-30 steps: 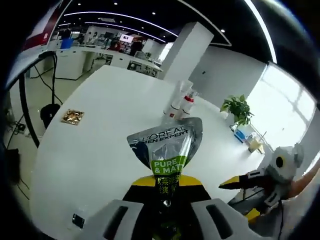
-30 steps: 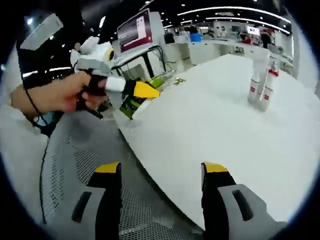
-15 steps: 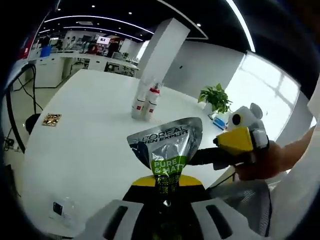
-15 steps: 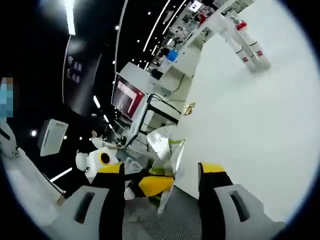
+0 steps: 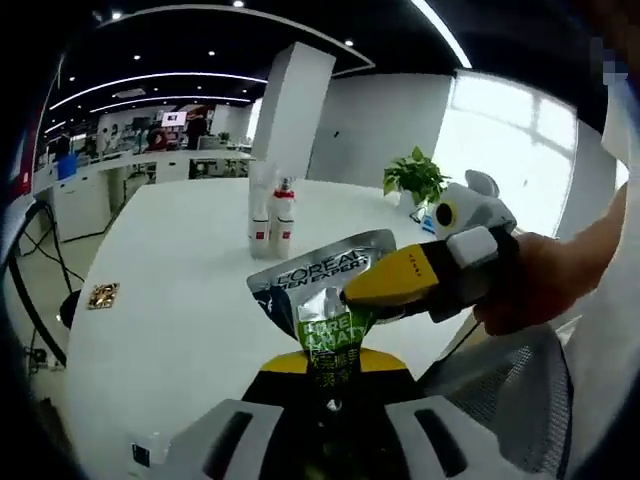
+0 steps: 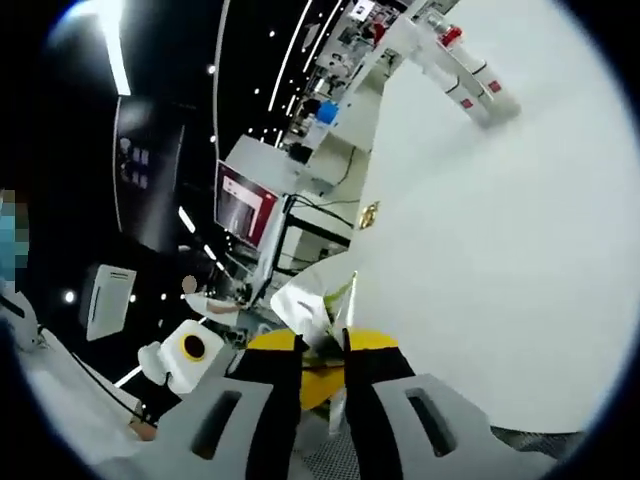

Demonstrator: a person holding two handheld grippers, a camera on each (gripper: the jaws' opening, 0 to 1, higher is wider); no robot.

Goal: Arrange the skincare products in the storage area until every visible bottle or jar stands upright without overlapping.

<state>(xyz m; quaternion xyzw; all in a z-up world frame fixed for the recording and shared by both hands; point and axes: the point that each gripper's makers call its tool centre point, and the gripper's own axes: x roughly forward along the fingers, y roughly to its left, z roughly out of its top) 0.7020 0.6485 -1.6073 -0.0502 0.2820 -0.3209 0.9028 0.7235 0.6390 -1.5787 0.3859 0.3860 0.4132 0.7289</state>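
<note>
Behind you runs an open office with ceiling light strips, a white pillar and a bright window wall, and in front of you lies a wide white table. Your left gripper has its jaws pressed shut on the lower end of a silver sachet with a green label; that end is hidden between the yellow-tipped jaws, so you can't see how deep the grip goes. Your right gripper reaches in from the right of the left gripper view, its yellow jaw lying across the sachet's right side, with your hand wrapped around it. In the right gripper view its own jaws are nearly closed on the sachet's thin edge, which you see side-on as a crumpled silver and green strip. Most of the printing is lost there.

Two white bottles stand upright and touching near the table's far middle, one with a red cap; the same pair shows at the top of the right gripper view, small and distorted. A small gold packet lies flat near the table's left edge, well apart from the bottles. Something small and clear sits at the near edge, too cut off to identify. You have a broad stretch of bare tabletop between the sachet and the bottles. A mesh chair back stands just past the table's near right edge, beside your hand.
</note>
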